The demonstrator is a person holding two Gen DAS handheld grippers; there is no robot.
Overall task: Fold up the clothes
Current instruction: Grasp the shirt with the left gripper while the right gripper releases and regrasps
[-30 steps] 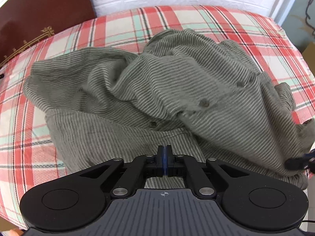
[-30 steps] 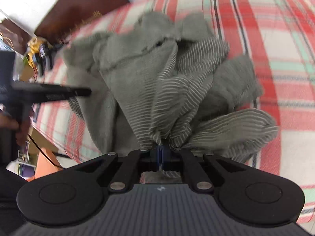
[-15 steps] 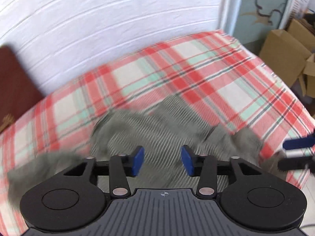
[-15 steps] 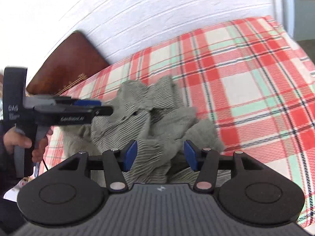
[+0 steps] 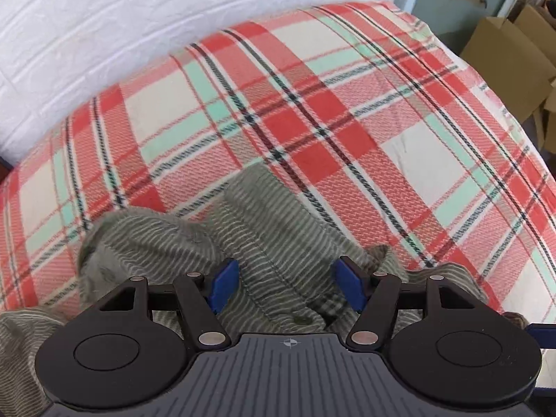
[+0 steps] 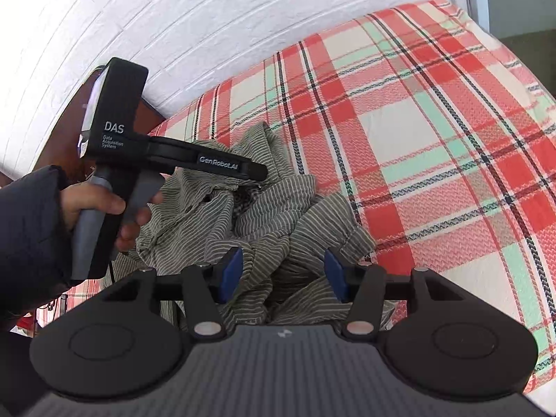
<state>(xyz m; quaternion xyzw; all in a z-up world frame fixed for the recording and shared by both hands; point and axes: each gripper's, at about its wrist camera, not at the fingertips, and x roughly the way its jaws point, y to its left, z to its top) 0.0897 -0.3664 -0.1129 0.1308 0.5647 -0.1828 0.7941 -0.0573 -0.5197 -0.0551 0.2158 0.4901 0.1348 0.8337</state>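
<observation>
A grey-green striped shirt (image 5: 271,243) lies crumpled on the red, cream and mint plaid cover (image 5: 312,111). My left gripper (image 5: 288,283) hangs open just above the heap, its blue pads (image 5: 224,283) apart with only loose cloth below them. In the right wrist view the same shirt (image 6: 250,222) is bunched in a pile, and my right gripper (image 6: 283,272) stands open over its near edge, holding nothing. The left gripper's black body (image 6: 194,163) shows there too, held by a hand (image 6: 100,208) in a dark sleeve, over the shirt's left side.
A white panelled wall (image 5: 104,34) backs the plaid surface. A dark brown wooden board (image 6: 69,128) stands at the left. Cardboard boxes (image 5: 510,55) sit beyond the right edge. Bare plaid cover stretches to the right of the shirt (image 6: 434,139).
Both grippers were shut on the shirt a second ago. Both have opened, let the cloth drop into a heap and lifted away, so the wall now shows.
</observation>
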